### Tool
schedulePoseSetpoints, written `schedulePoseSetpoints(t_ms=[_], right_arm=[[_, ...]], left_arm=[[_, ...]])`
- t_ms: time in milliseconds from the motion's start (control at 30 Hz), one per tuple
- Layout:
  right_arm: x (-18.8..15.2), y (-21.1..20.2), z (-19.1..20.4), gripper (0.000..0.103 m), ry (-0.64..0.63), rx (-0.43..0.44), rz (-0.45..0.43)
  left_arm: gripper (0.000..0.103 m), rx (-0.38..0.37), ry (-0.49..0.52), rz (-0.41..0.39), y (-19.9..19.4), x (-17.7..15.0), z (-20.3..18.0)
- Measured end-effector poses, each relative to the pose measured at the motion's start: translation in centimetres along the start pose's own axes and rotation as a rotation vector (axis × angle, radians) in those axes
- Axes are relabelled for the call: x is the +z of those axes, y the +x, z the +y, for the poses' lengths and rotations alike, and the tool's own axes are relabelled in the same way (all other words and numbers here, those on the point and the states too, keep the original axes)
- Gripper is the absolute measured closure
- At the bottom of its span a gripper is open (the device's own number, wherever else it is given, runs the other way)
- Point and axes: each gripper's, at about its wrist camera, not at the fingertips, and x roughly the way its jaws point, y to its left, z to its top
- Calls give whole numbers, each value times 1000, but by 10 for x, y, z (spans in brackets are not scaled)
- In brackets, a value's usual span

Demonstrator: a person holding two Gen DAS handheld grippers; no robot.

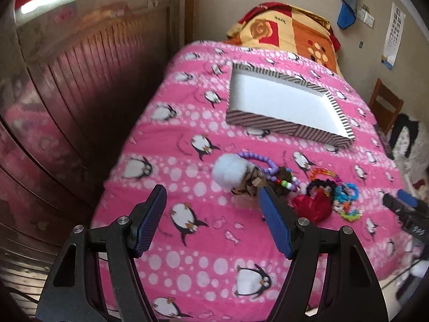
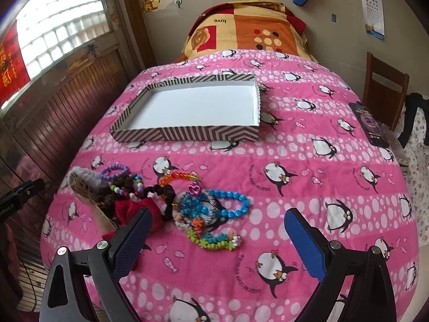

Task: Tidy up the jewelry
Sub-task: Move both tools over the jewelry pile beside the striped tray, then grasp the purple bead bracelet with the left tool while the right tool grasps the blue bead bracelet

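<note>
Both claws are spread wide and empty: the left gripper [image 1: 211, 196] and the right gripper [image 2: 218, 221], each with ribbed blue pads on matte black arms. A tangled jewelry pile [image 2: 187, 201] of glossy round beads lies just ahead on the fleecy pink penguin blanket [image 2: 295, 147], including a blue bead bracelet [image 2: 236, 204] and a purple bead bracelet [image 2: 115, 170]. Beyond it sits a shallow rectangular striped cardboard tray [image 2: 187, 134], white inside.

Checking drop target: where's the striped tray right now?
The striped tray sits empty on the pink penguin blanket, mid-bed and left of centre in the right wrist view, beyond the jewelry pile and short of the orange pillow.
</note>
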Motion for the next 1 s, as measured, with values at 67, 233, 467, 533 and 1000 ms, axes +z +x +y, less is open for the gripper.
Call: schedulePoseSetpoints(t_ms=[67, 233, 467, 533, 1000], right_arm=[[-2, 4, -1, 6, -18, 3, 11], [-5, 19, -9, 22, -25, -9, 39], [0, 49, -26, 49, -18, -15, 89], [3, 61, -29, 51, -31, -30, 111], [9, 106, -32, 55, -110, -21, 201]], left_arm=[[31, -7, -24, -3, 0, 1, 2], [31, -31, -37, -7, 2, 6, -2], [31, -21, -23, 3, 12, 22, -7], [31, -16, -17, 1, 15, 29, -9], [31, -16, 100, 200, 108, 79, -35]])
